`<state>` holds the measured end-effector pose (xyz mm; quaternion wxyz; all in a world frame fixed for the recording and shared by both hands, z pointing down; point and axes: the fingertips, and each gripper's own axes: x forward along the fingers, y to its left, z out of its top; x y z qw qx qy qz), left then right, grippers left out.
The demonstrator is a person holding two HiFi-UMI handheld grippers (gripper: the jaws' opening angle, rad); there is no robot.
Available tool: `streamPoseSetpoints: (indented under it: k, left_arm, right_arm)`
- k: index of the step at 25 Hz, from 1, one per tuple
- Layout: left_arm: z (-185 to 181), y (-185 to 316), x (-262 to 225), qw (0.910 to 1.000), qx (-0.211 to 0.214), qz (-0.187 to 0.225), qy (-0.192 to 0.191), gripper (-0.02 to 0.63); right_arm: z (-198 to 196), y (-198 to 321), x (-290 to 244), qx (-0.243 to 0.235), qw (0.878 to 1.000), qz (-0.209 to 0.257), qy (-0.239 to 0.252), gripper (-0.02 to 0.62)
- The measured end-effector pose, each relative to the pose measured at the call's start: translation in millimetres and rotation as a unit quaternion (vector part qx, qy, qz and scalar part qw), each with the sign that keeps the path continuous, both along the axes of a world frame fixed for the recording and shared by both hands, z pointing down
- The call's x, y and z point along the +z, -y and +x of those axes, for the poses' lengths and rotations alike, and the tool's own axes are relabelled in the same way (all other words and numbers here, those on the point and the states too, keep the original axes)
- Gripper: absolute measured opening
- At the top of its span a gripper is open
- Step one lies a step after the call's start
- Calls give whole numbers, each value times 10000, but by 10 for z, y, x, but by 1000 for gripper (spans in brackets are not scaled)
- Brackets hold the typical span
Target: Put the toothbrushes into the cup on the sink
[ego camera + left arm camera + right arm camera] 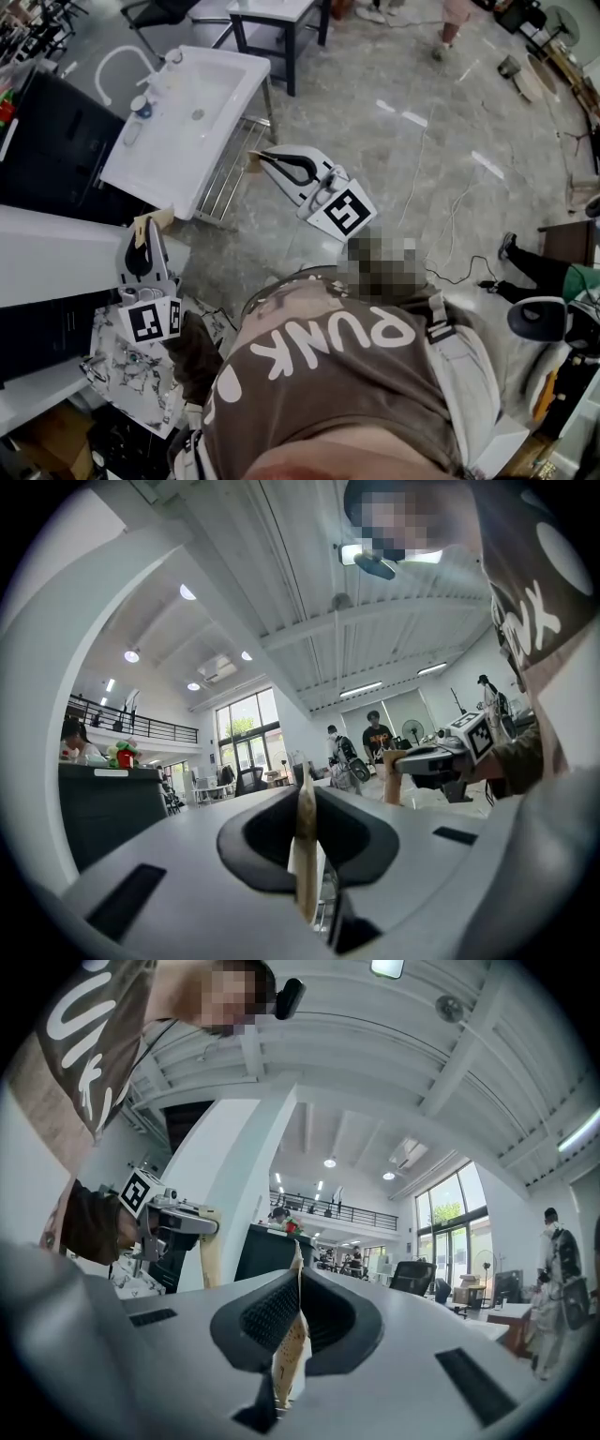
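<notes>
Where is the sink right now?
Head view, upper left: the white sink stands beside the black counter, just beyond the tongs of the right gripper.

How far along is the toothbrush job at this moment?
Done: the pickup, it seems. In hand: the left gripper is shut on one flat beige toothbrush, the right gripper on a second toothbrush, both short of the sink. Left: putting both into the cup.

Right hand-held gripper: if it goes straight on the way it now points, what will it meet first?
Probably the white sink, at its near side edge; the right hand-held gripper, shut on a tan piece, aims there. Height is unclear from above.
</notes>
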<state>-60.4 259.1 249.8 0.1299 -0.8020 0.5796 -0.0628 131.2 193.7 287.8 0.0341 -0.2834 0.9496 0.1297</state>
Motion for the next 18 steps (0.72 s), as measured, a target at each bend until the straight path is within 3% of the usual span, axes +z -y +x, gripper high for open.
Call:
streamPoseSetpoints:
  k: [7, 13, 18]
  left_arm:
    - [154, 205, 97, 9999, -82, -108, -47, 41]
    - [-54, 572, 210, 9995, -200, -209, -97, 41]
    - [-383, 1194, 371, 9994, -179, -244, -149, 41]
  right_arm:
    - [116, 282, 28, -110, 9999, 47, 8, 14]
    - [-43, 700, 131, -137, 9999, -16, -45, 14]
    - [-353, 1298, 222, -98, 9998, 0, -158, 15]
